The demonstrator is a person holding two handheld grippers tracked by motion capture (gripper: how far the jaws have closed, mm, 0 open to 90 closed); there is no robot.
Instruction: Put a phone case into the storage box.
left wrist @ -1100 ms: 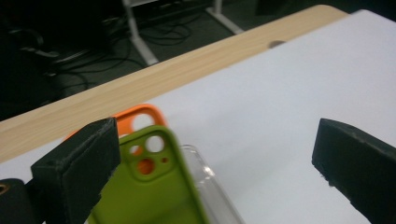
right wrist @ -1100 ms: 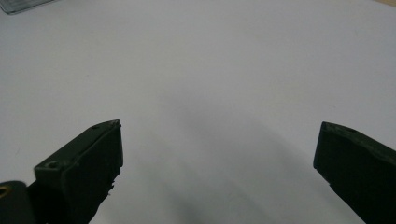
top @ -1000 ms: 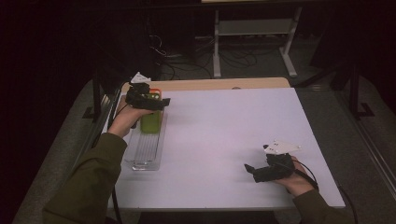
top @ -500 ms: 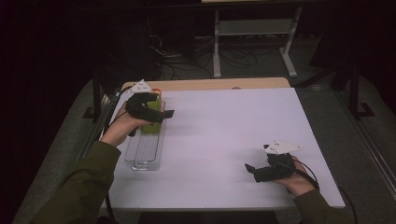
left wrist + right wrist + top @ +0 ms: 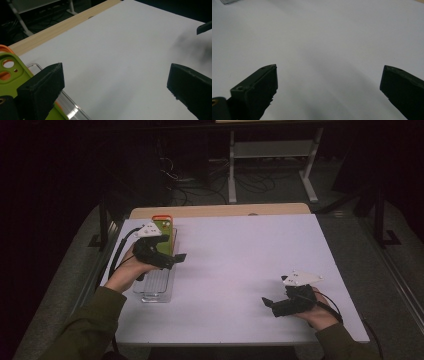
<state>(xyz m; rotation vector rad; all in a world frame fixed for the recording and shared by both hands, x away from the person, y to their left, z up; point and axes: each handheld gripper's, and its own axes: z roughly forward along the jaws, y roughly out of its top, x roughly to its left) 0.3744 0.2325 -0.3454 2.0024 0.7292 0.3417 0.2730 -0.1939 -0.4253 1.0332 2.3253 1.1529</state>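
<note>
A lime green phone case (image 5: 164, 226) lies on an orange one (image 5: 161, 217) at the far end of a clear plastic tray (image 5: 156, 291) on the table's left side. In the left gripper view the green case (image 5: 8, 71) sits at the lower left, with the orange case (image 5: 4, 48) and the tray rim (image 5: 36, 65) beside it. My left gripper (image 5: 176, 256) hovers over the tray, open and empty, jaws pointing right (image 5: 116, 75). My right gripper (image 5: 268, 301) rests low near the front right, open and empty (image 5: 329, 71).
The white table top (image 5: 240, 255) has a wooden strip (image 5: 220, 210) along its far edge. A tray corner (image 5: 229, 2) shows far off in the right gripper view. Behind the table stand a metal frame (image 5: 270, 150) and floor cables (image 5: 195, 185).
My left gripper has drawn back from the cases at the tray's far end toward the person and swung its jaws to the right. The right gripper has stayed put.
</note>
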